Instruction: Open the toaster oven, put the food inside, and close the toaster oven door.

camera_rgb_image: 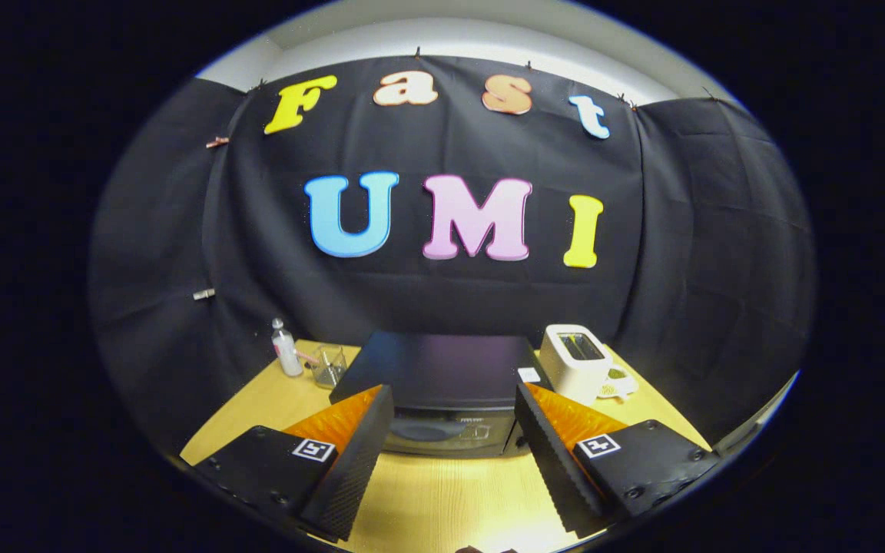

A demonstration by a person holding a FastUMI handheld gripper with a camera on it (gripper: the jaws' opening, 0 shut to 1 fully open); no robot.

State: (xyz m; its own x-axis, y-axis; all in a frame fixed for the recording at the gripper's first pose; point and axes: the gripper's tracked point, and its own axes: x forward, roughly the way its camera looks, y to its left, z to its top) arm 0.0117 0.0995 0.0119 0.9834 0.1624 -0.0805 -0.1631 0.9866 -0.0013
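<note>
A black toaster oven (442, 384) stands on the wooden table (442, 499), just beyond my fingertips and centred between them. I look down on its flat top; its front with the window shows below, and the door looks closed. My gripper (454, 403) hangs above the table in front of the oven, open wide with nothing between its fingers (350, 468). The food is not something I can pick out.
A white slot toaster (577, 361) stands right of the oven, with a small pale object (618, 382) beside it. Left of the oven are a small clear bottle (286, 349) and a clear glass container (329, 366). Black cloth walls close off the back and both sides.
</note>
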